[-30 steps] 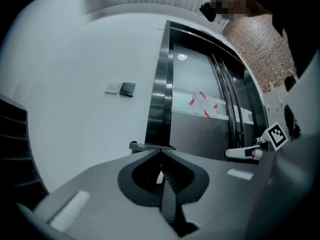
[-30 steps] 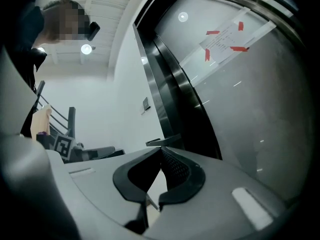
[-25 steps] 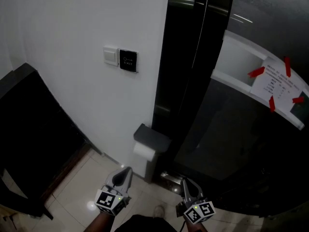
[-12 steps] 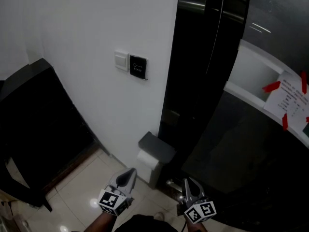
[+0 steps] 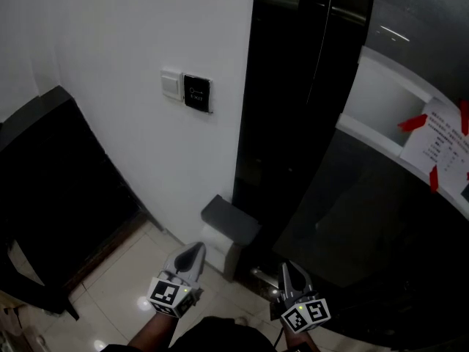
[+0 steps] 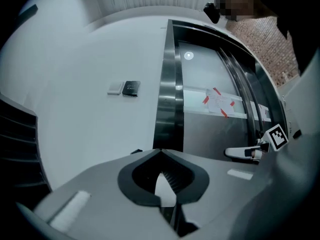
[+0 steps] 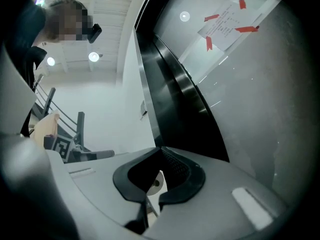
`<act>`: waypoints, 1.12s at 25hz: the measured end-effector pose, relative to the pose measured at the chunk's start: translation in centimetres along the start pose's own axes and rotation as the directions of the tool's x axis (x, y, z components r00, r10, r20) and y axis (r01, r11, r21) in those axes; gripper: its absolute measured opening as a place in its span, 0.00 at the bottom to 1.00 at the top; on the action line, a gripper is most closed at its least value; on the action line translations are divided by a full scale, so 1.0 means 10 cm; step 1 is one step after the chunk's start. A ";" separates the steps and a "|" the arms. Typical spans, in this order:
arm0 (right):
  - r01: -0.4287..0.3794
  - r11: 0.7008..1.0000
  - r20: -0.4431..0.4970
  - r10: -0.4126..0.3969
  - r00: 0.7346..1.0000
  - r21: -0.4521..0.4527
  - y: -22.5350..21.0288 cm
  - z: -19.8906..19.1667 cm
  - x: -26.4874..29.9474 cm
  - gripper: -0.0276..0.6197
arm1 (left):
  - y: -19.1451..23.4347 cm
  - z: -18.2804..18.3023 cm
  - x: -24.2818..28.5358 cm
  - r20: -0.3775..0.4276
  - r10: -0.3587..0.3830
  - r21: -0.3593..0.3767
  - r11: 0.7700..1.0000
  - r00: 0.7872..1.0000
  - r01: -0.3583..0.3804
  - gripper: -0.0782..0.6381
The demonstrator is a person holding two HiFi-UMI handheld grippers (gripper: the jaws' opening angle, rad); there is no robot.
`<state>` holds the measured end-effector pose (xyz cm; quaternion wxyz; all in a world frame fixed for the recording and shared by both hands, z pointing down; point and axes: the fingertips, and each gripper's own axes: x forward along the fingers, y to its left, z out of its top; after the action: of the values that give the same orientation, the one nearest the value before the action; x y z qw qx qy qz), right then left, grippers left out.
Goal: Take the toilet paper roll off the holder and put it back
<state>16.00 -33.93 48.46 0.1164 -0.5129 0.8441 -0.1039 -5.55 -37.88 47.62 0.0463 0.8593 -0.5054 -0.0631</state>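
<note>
1. The toilet paper roll (image 5: pixel 218 242) sits on its holder (image 5: pixel 231 217), low on the white wall (image 5: pixel 110 42). The holder's dark grey cover lies over the top of the roll, right beside the foot of a black pillar (image 5: pixel 282 108).
2. In the right gripper view, the white end of the roll with its core hole shows small through the opening behind the jaw tips. It is ahead of the jaws and not between them.
3. The left gripper (image 5: pixel 192 255) is closed, its two jaw tips meeting with nothing between them. It points level towards the roll from the lower left and is apart from it.
4. The right gripper (image 5: pixel 289 273) is closed too, its tips together and empty. It is to the right of the holder, in front of the base of the black pillar, and touches neither roll nor holder.
5. Each gripper carries its marker cube at the near end, and a hand holds each one at the bottom edge of the head view.
6. Higher on the wall, a white switch plate (image 5: pixel 171 83) sits just beside a black panel (image 5: pixel 197 93).
7. To the right of the pillar is a dark glass door (image 5: pixel 352 218) with a paper sheet (image 5: pixel 442 139) fixed to it by red tape.
8. A pale tiled floor (image 5: pixel 121 288) lies below, and a dark slanted panel (image 5: pixel 51 189) fills the left side.
</note>
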 end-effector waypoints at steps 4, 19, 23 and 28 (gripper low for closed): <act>0.006 1.000 -0.002 -0.006 1.000 -0.003 -0.07 0.01 0.05 0.06 | 0.22 -0.18 0.12 -0.016 0.062 -0.258 0.964 0.998 -0.064 0.11; 0.014 0.999 -0.038 -0.015 0.999 -0.033 -0.27 -0.01 0.08 0.06 | 0.55 -1.26 0.45 -0.083 0.077 -0.930 0.353 0.994 -0.105 0.71; 0.020 0.999 -0.042 -0.021 0.999 -0.031 -0.32 0.01 0.03 0.06 | 0.51 -1.32 0.58 -0.033 0.076 -0.958 0.283 0.997 -0.054 0.71; 0.044 0.998 -0.049 -0.046 0.998 -0.037 -0.43 0.04 -0.07 0.06 | 0.53 -1.37 0.75 -0.009 0.081 -0.965 0.259 0.997 -0.029 0.71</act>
<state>20.05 -35.25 49.45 0.0837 -0.5312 0.8367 -0.1041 -4.35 -46.80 61.48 0.5503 0.6345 -0.3934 -0.3739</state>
